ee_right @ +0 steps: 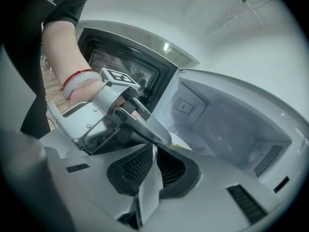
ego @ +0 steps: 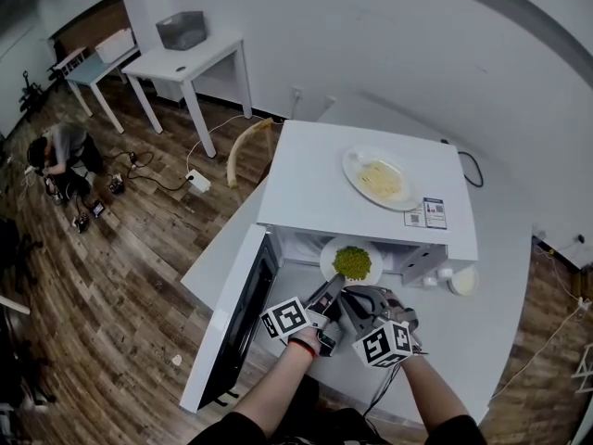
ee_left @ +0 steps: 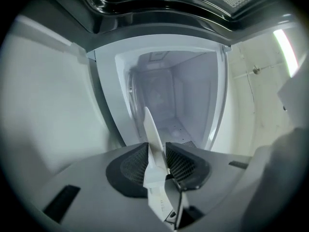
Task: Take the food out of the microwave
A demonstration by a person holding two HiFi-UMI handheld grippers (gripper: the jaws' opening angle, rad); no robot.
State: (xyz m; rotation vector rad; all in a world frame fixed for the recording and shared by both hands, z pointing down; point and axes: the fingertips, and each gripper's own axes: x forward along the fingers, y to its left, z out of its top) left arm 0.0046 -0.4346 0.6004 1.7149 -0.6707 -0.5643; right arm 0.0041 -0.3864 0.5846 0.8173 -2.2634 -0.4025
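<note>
Food [ego: 351, 261] is a heap of green stuff, peas by the look of it. It's on a white plate [ego: 326, 265] right at the mouth of the microwave [ego: 306, 170], with the back edge under the roof and the front edge poking out. The door [ego: 236, 318] hangs wide open on the left.

Both grippers are on the plate's near rim, side by side. The right gripper [ee_right: 153, 161] is clamped tight on it. The left gripper [ee_left: 157, 153] has the rim between its jaws too, and they look snug on both sides.

So I'd call this the grab step, pretty much done, with the pull-out not started. Next move, I reckon, is to draw the plate straight out toward the person. Both hands need to go together and level so nothing rolls off, then set it on the table [ego: 500, 276].

There's an other plate [ego: 380, 179] on top of the microwave, not in play right now.
</note>
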